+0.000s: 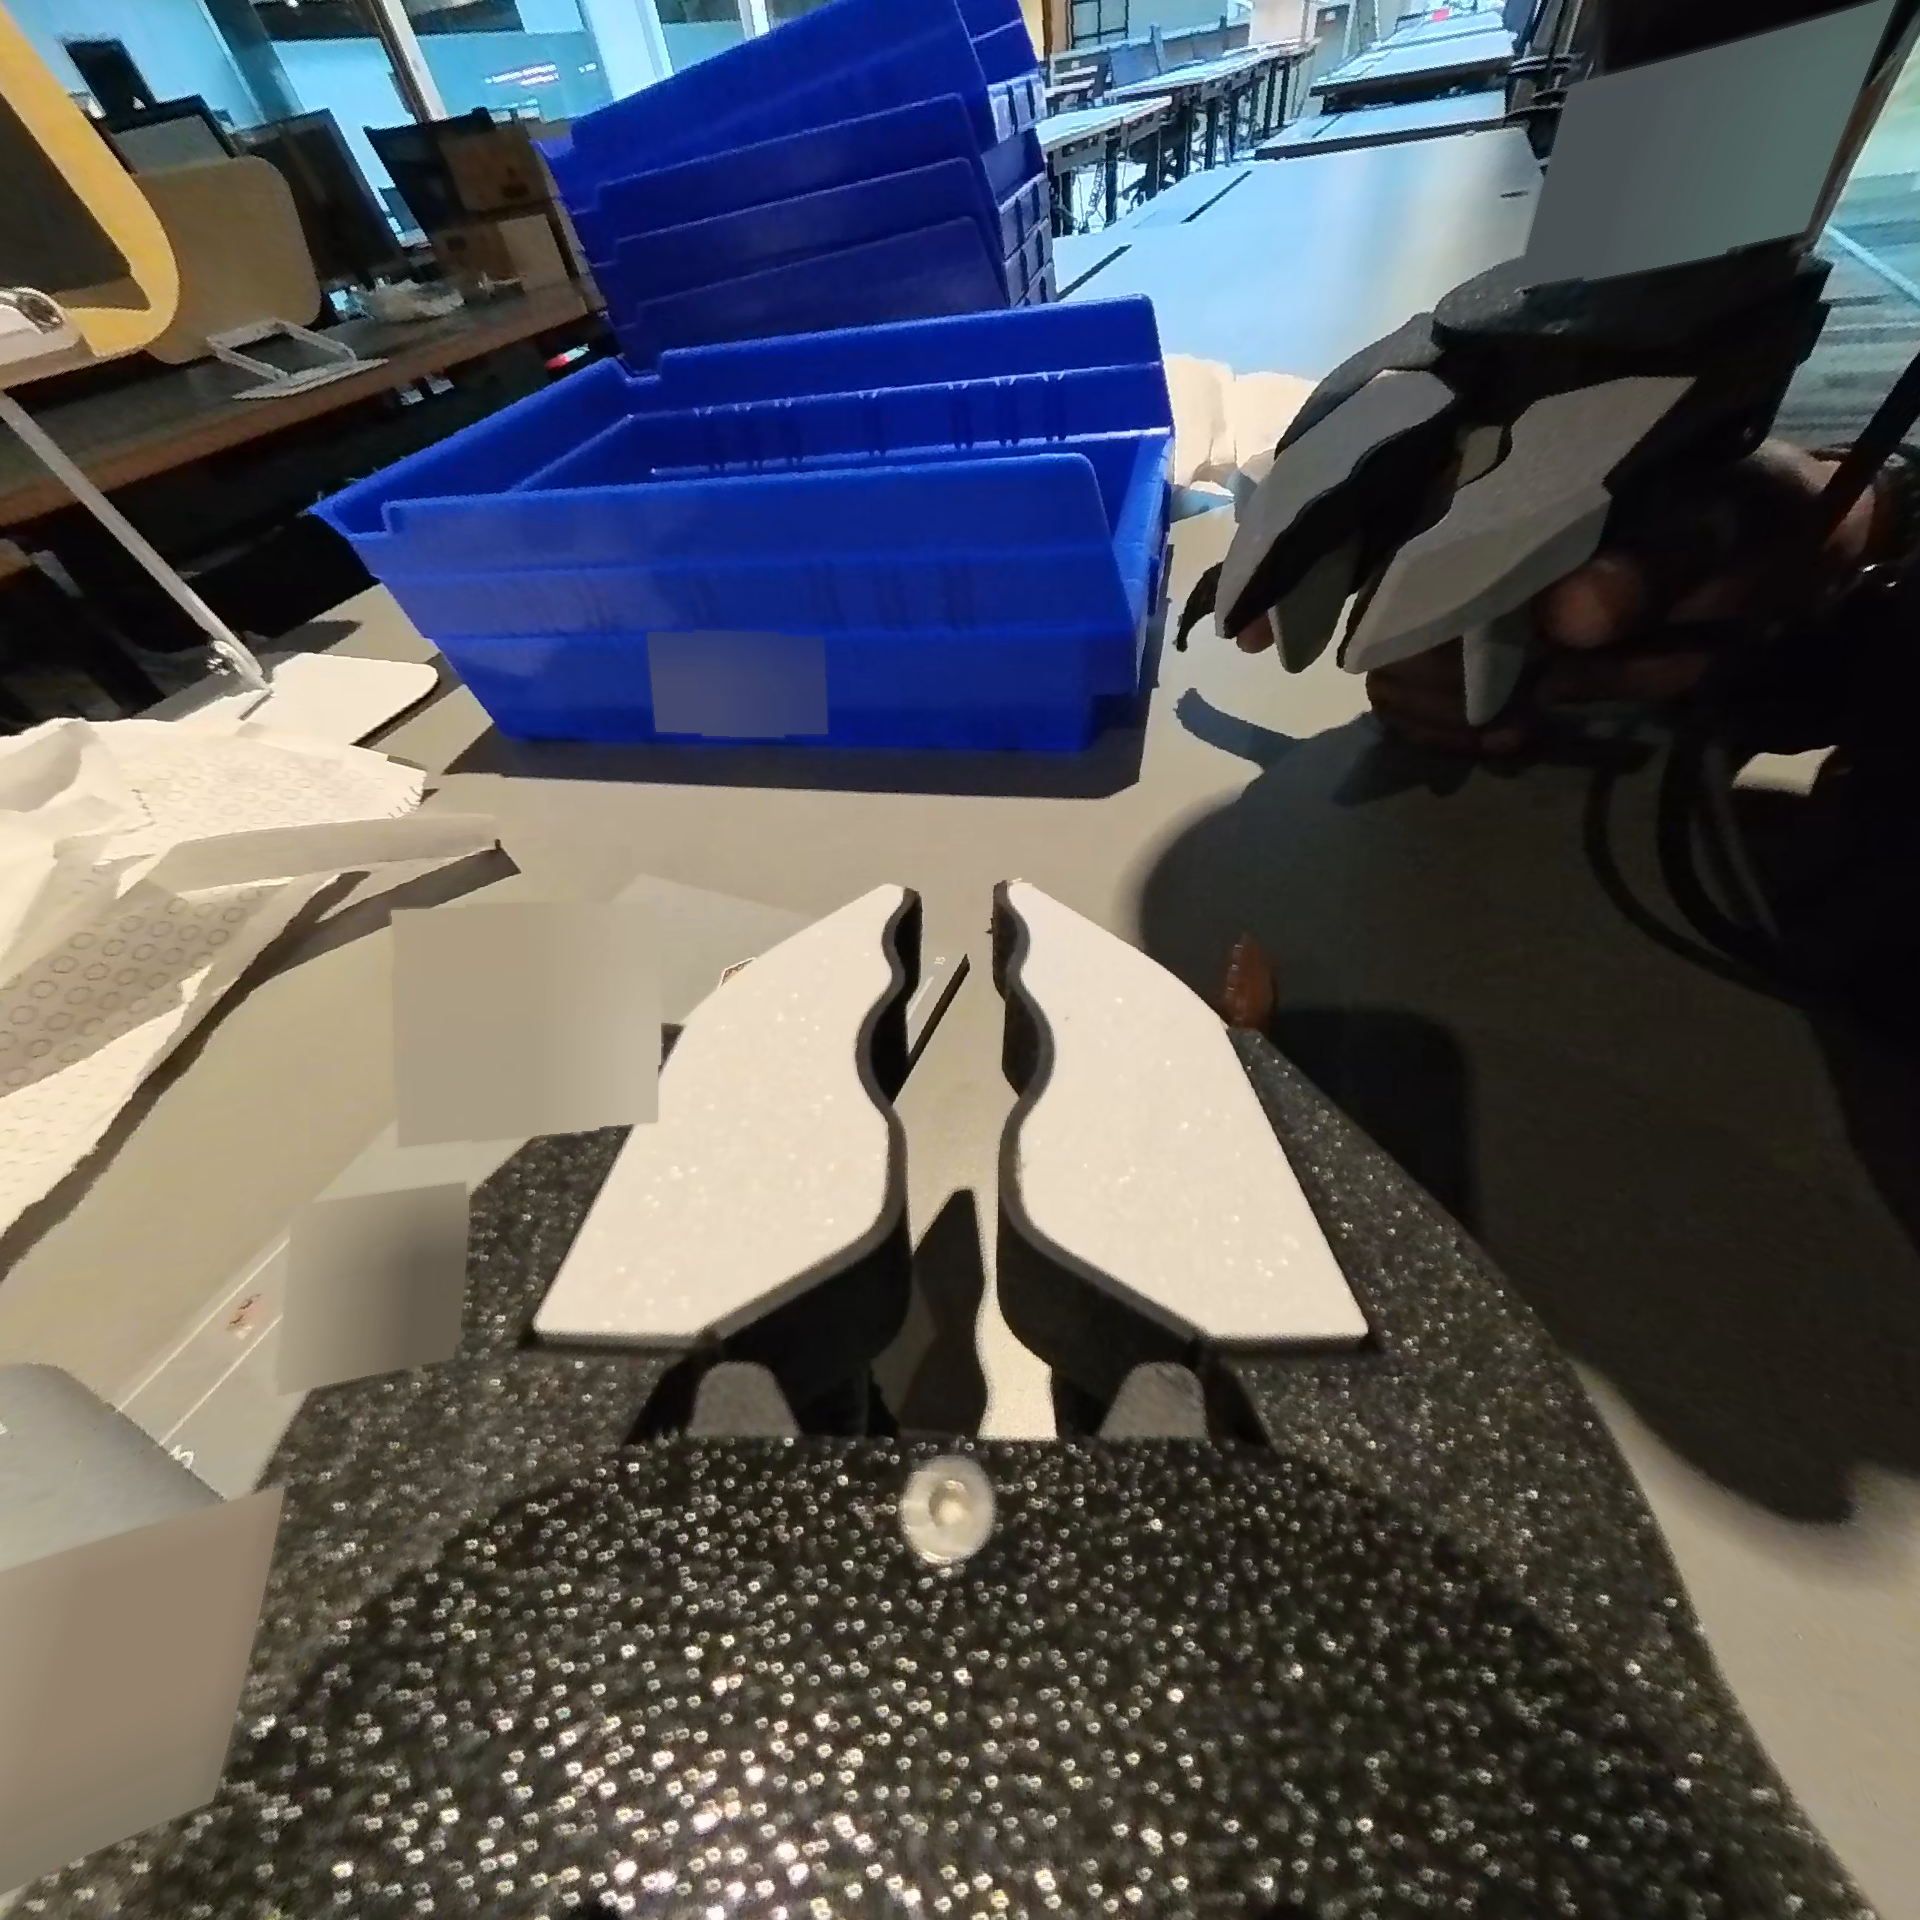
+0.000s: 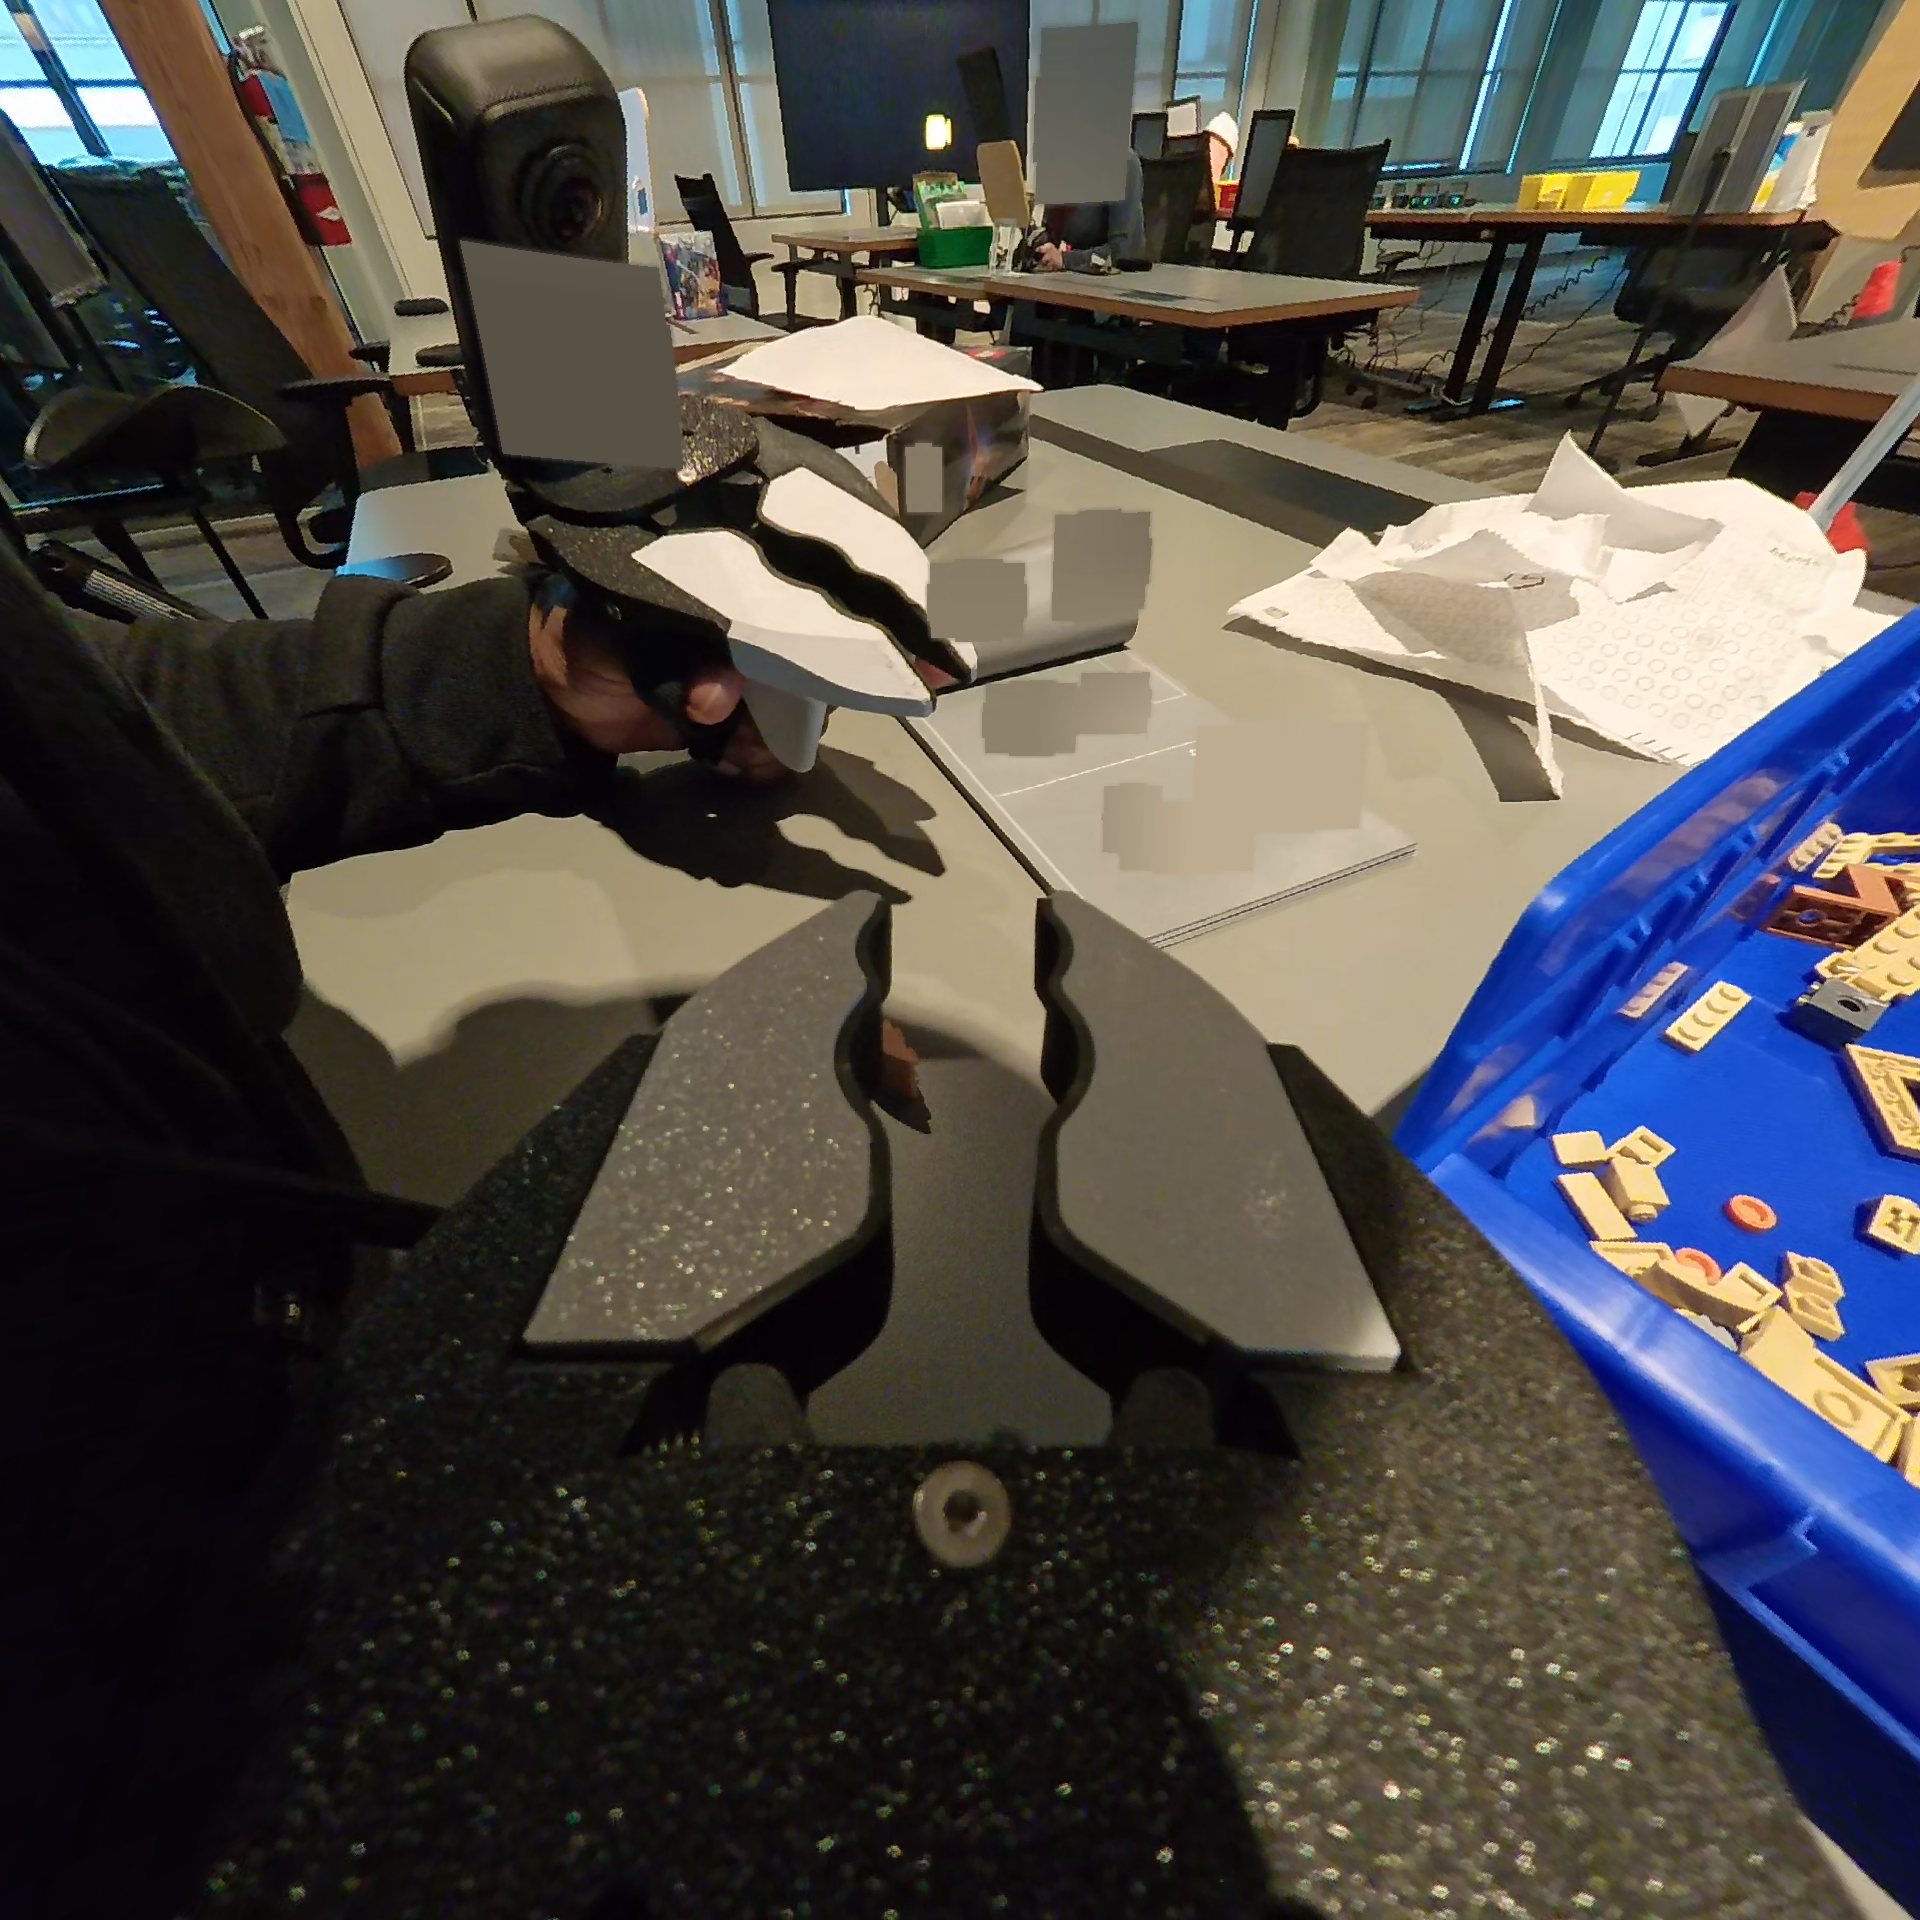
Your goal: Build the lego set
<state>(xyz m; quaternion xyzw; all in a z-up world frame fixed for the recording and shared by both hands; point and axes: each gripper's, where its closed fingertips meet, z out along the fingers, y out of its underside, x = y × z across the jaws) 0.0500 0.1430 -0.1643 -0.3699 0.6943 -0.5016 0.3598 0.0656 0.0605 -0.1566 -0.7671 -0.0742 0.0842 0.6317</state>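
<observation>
My left gripper [image 1: 956, 914] is almost shut on a thin page of the open instruction booklet [image 2: 1288, 883] and lifts it; the page [image 2: 1049, 639] curls up at the gripper's tips [image 2: 951, 665]. My right gripper [image 2: 961, 925] is open and empty, held above the grey table; it also shows in the left wrist view [image 1: 1262, 629]. A small brown lego piece [image 2: 899, 1070] lies on the table under it, close to its left finger, and also shows in the left wrist view [image 1: 1247, 982]. A blue bin [image 2: 1621, 1382] at the right holds several loose tan and brown lego pieces [image 2: 1704, 1288].
Stacked blue bins [image 1: 738, 540] stand ahead of the left gripper. Torn white paper bags [image 2: 1558, 634] lie beyond the booklet and also show in the left wrist view [image 1: 156, 883]. A dark box [image 2: 977, 436] under white paper sits at the table's far side. A dark sleeve [image 2: 343, 686] reaches in from the left.
</observation>
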